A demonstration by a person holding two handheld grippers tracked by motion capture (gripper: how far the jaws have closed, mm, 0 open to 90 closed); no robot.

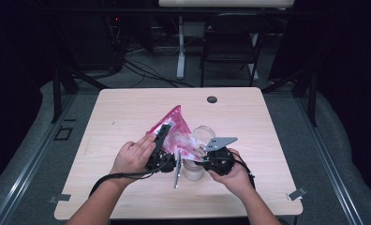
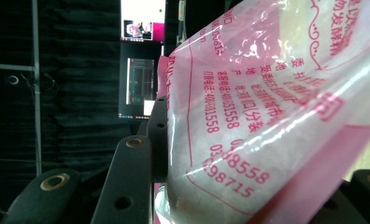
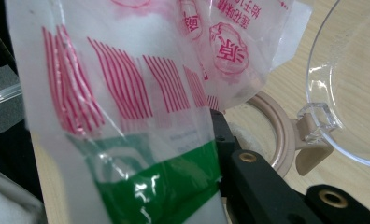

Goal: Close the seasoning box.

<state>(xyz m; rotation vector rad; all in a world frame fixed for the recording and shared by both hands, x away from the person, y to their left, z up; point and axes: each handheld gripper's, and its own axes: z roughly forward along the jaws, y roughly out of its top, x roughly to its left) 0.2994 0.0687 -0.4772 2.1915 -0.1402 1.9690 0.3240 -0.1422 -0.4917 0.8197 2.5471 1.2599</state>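
The pink printed bag [image 1: 176,131] is held above the tabletop [image 1: 127,112], long axis tilted, lower end over the clear jar [image 1: 193,166]. The left hand-held gripper [image 1: 161,140] is clamped on the bag's upper part. The right hand-held gripper [image 1: 207,157] appears to pinch its lower edge, though the view there is poor.

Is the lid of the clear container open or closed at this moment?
Open. In the right gripper view the clear lid is swung up on its beige hinge, away from the container's round beige rim, with the pink bag over it.

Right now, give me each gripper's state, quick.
Left gripper: shut on the bag, held tilted above the jar.
Right gripper: shut on the bag's lower end, beside the jar.
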